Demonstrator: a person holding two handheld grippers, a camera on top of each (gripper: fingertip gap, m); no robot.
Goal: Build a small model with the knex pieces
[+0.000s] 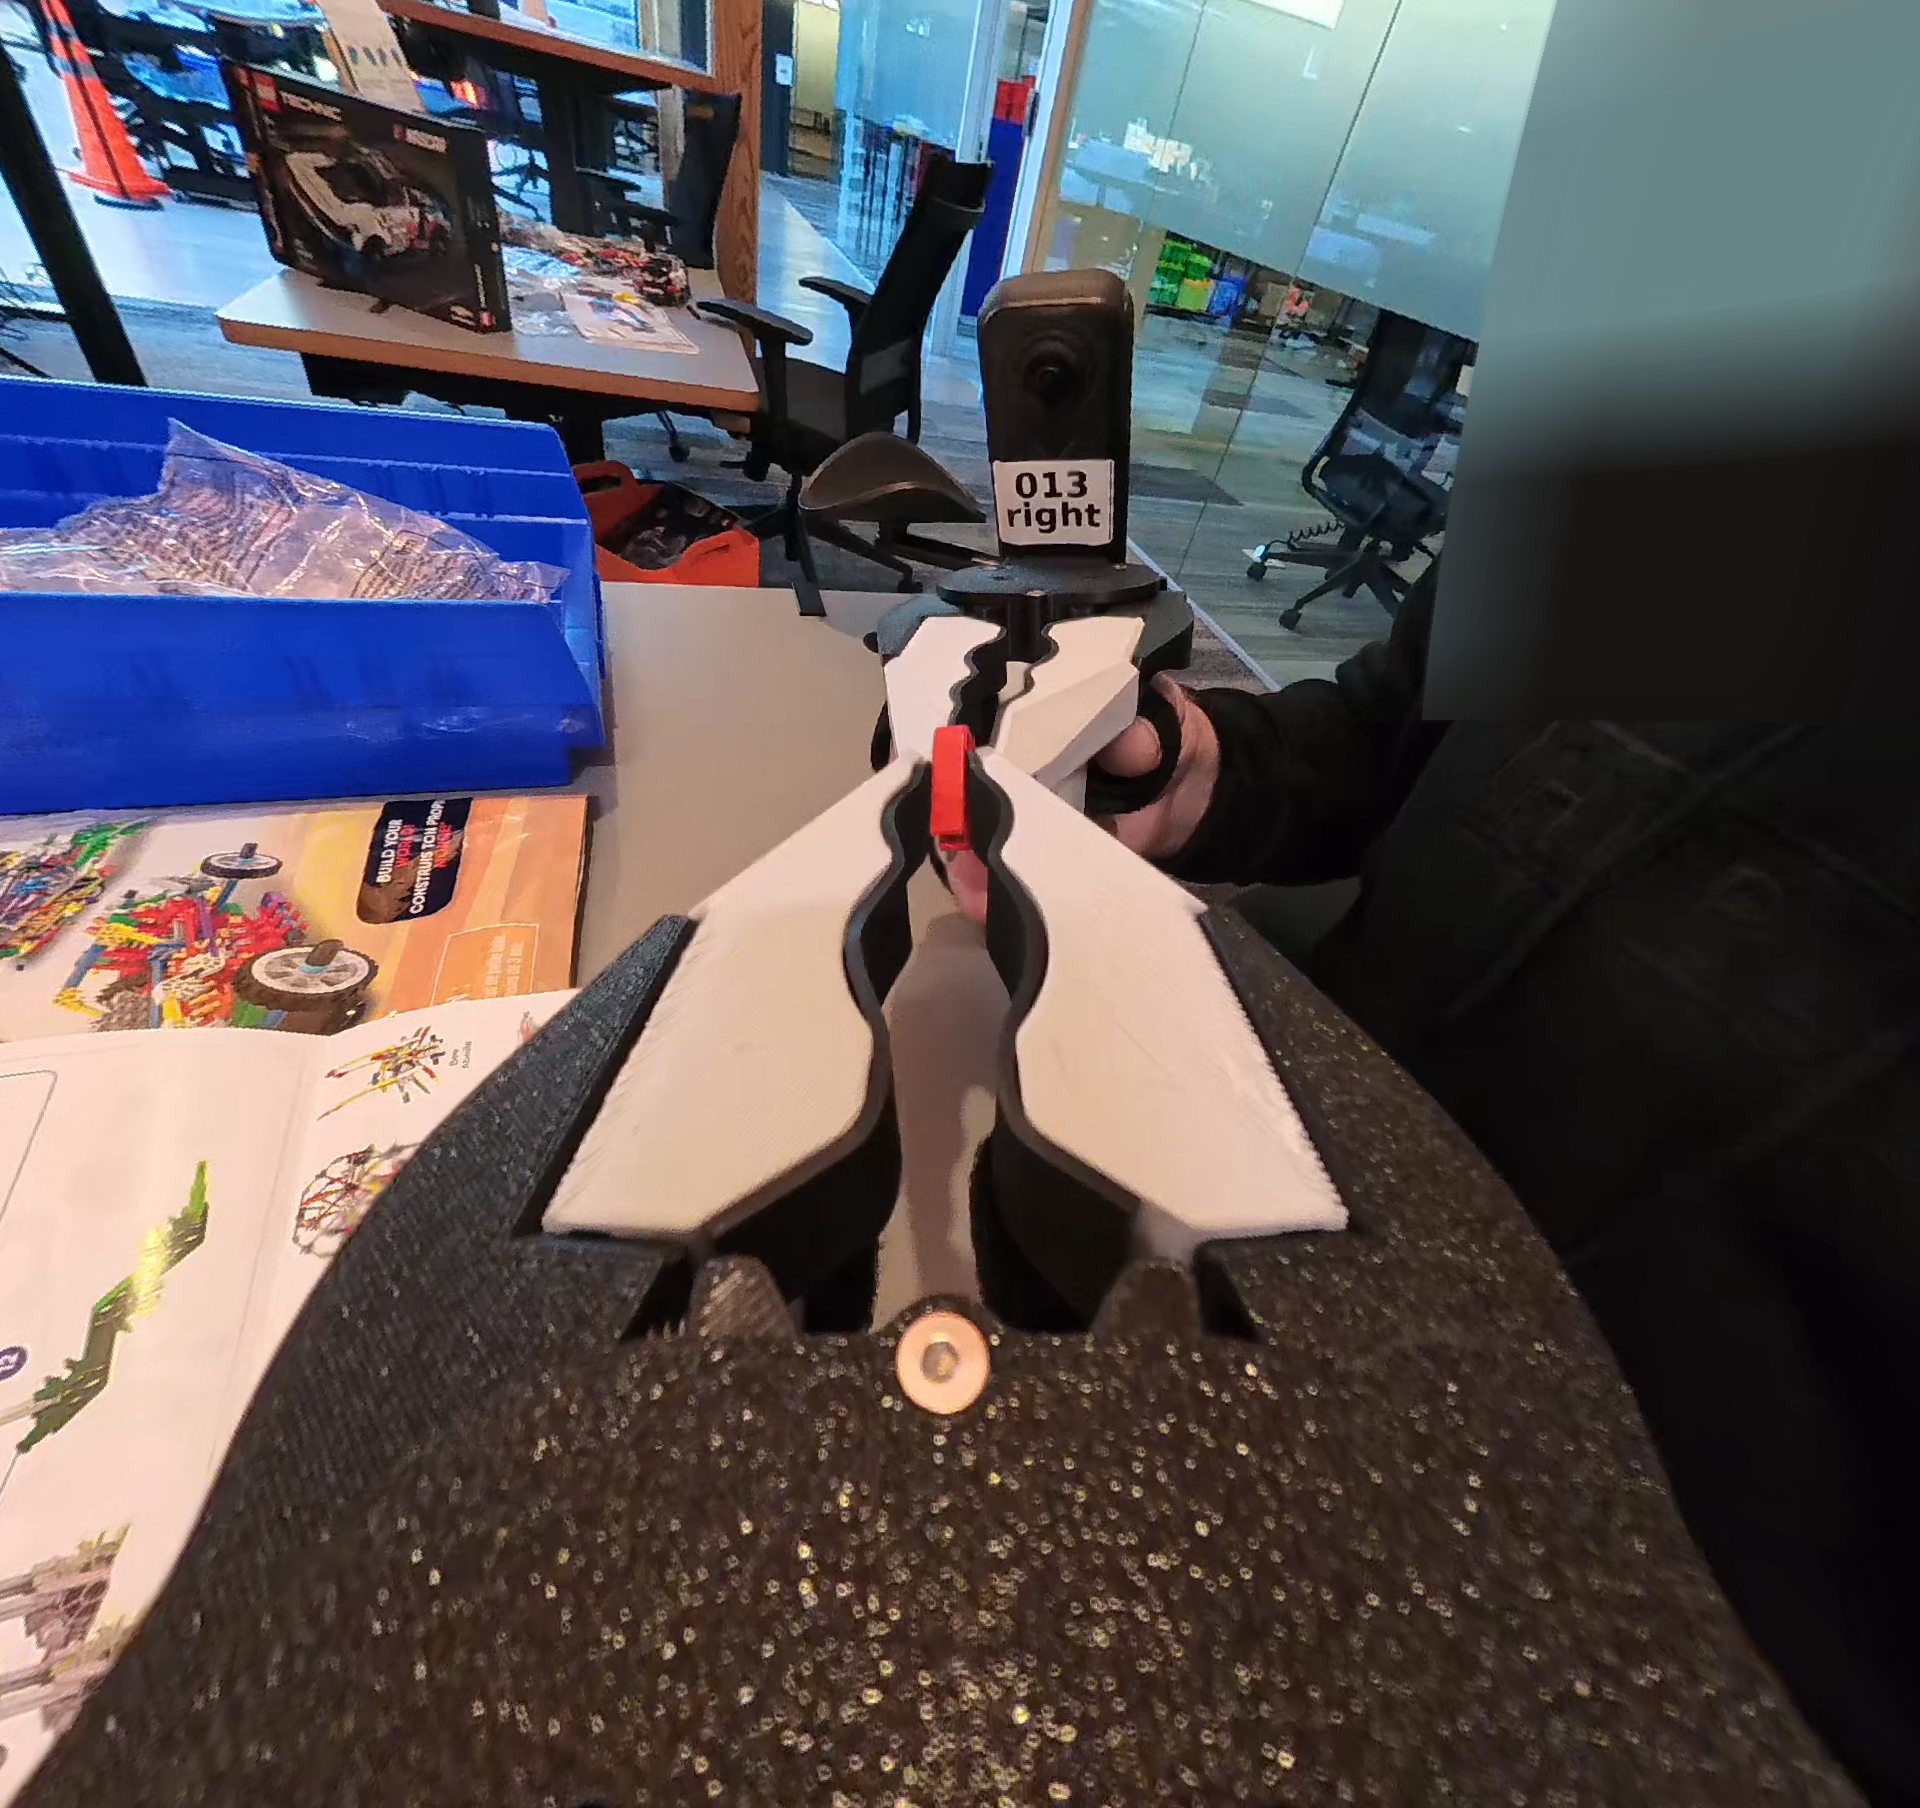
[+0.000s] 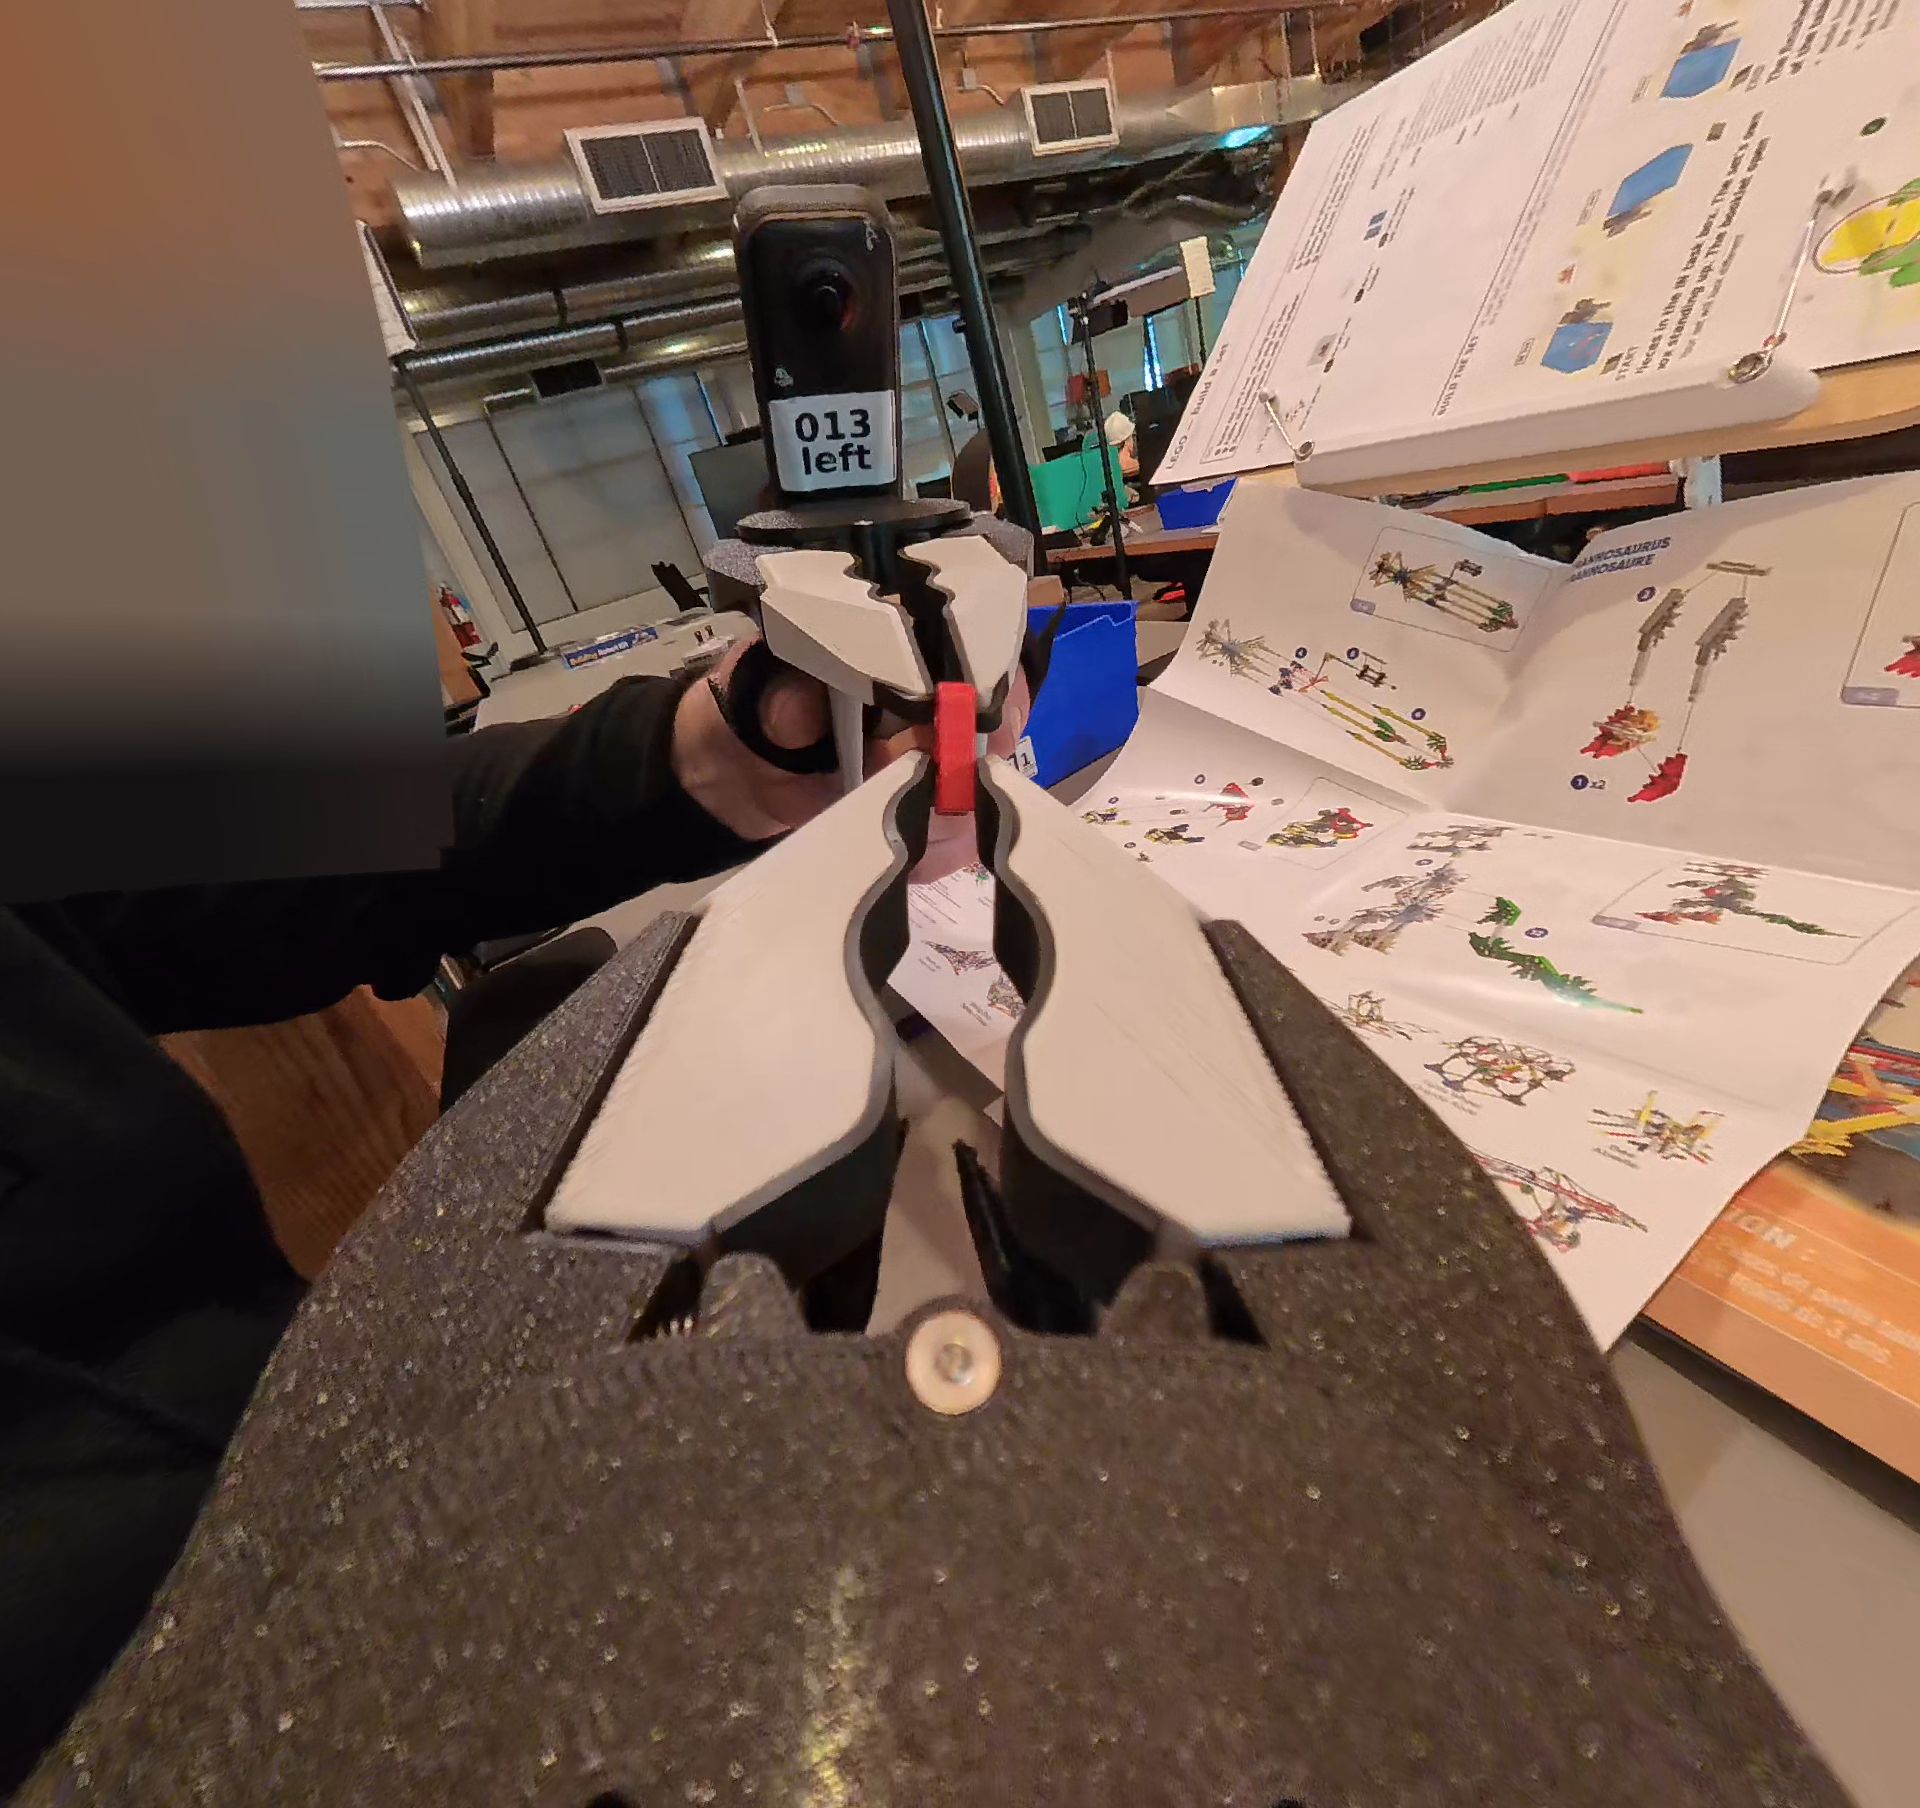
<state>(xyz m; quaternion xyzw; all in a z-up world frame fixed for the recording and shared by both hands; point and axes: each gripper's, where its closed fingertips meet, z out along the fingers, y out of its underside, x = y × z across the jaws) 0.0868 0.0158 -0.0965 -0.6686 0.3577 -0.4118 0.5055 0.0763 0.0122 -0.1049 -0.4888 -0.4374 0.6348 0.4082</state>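
Note:
A small red plastic piece (image 1: pixel 951 787) is held in the air above the table, between two grippers that face each other tip to tip. My left gripper (image 1: pixel 948 808) is shut on its near end. The right gripper (image 1: pixel 971 732), held by a hand in a black sleeve, closes on its far end. In the right wrist view the same red piece (image 2: pixel 954 750) sits in my right gripper (image 2: pixel 951 790), which is shut on it. The left gripper (image 2: pixel 951 690) meets it from the other side, also in a hand.
A blue bin (image 1: pixel 260 688) holding a clear plastic bag (image 1: pixel 260 522) stands at the left. An orange toy box (image 1: pixel 312 906) and an unfolded instruction sheet (image 1: pixel 208 1239) lie on the table (image 1: pixel 727 719). The sheet (image 2: pixel 1507 875), a propped page on a stand (image 2: pixel 1558 200) and a black pole (image 2: pixel 935 148) are at the right. Less than 4 cm separates the two grippers' tips.

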